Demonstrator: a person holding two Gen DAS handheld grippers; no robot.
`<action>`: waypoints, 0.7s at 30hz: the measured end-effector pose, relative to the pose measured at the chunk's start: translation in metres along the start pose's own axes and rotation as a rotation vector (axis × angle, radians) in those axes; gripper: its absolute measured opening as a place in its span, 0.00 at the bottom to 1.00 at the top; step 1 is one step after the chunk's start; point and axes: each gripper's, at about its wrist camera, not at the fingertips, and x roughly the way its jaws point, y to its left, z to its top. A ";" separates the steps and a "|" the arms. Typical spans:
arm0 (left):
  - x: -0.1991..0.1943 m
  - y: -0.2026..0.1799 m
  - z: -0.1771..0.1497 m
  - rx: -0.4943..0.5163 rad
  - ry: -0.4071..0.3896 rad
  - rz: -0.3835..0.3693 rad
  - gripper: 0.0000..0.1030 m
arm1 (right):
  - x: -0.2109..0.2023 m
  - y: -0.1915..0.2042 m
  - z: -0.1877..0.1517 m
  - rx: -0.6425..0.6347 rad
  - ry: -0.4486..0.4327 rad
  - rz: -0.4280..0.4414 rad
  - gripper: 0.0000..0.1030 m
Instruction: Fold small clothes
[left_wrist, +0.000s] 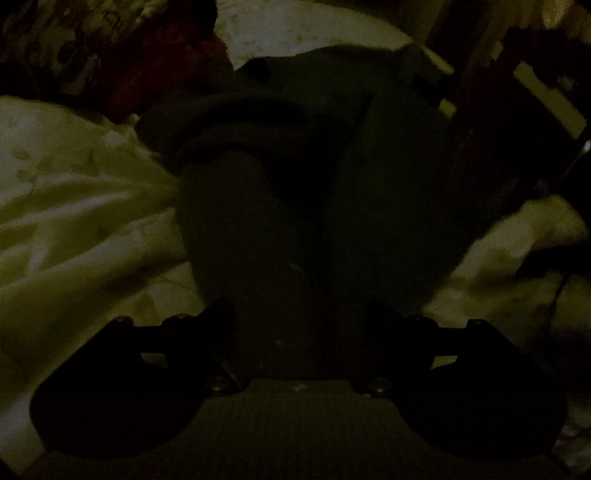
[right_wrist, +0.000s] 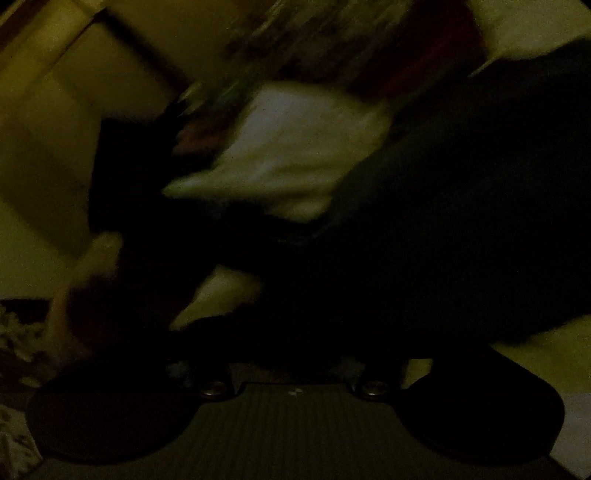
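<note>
Very dim lighting; detail limited.

1. Bed cover (left_wrist: 74, 206): pale, rumpled, faintly patterned; filled the left and lower right of the left wrist view and carried the other items.
2. Dark garment (left_wrist: 325, 177): large dark cloth with rolled folds near its upper left; lay on the bed cover, directly ahead of the left gripper. In the right wrist view it filled the right half.
3. Red cloth (left_wrist: 162, 70): lay beyond the garment, upper left.
4. Left gripper (left_wrist: 299, 288): fingers lost against the garment; opening and hold could not be told.
5. Right gripper (right_wrist: 295, 295): blurred and dark; opening and hold could not be told.
</note>
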 end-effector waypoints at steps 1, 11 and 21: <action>0.002 -0.002 -0.002 0.011 -0.001 0.008 0.81 | -0.020 -0.009 0.002 -0.023 -0.047 -0.118 1.00; 0.006 -0.014 -0.010 0.077 0.000 0.062 0.85 | -0.085 -0.142 -0.005 0.277 -0.232 -0.707 1.00; 0.005 -0.013 -0.009 0.094 0.028 0.050 0.89 | -0.145 -0.115 -0.013 0.329 -0.488 -0.349 0.13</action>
